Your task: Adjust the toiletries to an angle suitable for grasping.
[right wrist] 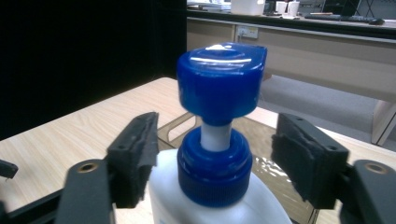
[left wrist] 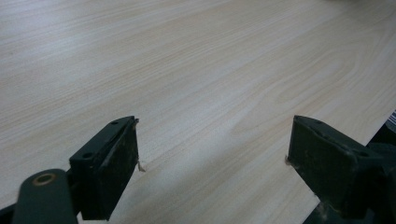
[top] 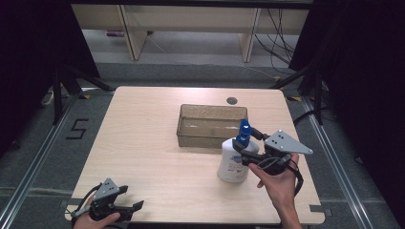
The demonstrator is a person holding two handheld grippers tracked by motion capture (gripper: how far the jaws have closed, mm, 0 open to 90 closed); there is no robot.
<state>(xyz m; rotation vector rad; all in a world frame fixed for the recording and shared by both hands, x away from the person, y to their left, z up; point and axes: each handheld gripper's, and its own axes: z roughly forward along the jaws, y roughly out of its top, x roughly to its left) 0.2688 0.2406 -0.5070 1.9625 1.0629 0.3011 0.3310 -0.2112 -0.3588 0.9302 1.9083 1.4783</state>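
Nearest the high camera, at the table's [top: 143, 143] near-left corner, the left gripper [top: 128, 199] rests with its jaws spread wide over bare wood and nothing between them. Over on the right, the right gripper [top: 244, 149] has its jaws partly open on either side of the blue collar of a white pump bottle [top: 233, 164]; in the right gripper view the pads [right wrist: 140, 149] stand clear of the collar [right wrist: 214, 165] with a gap on each side, so nothing is gripped yet. That bottle stands upright on the table just near of a clear plastic bin [top: 210, 125], toward its right end. Judging by its build, the bottle is stiff plastic with a smooth, probably slippery body too wide for these jaws, and likely has some weight (how full it is cannot be told). The ribbed collar under the blue pump head [right wrist: 222, 79] looks like the best hold: narrow and grippy, with the head above as a stop. Taken that high, the body may swing below the jaws.
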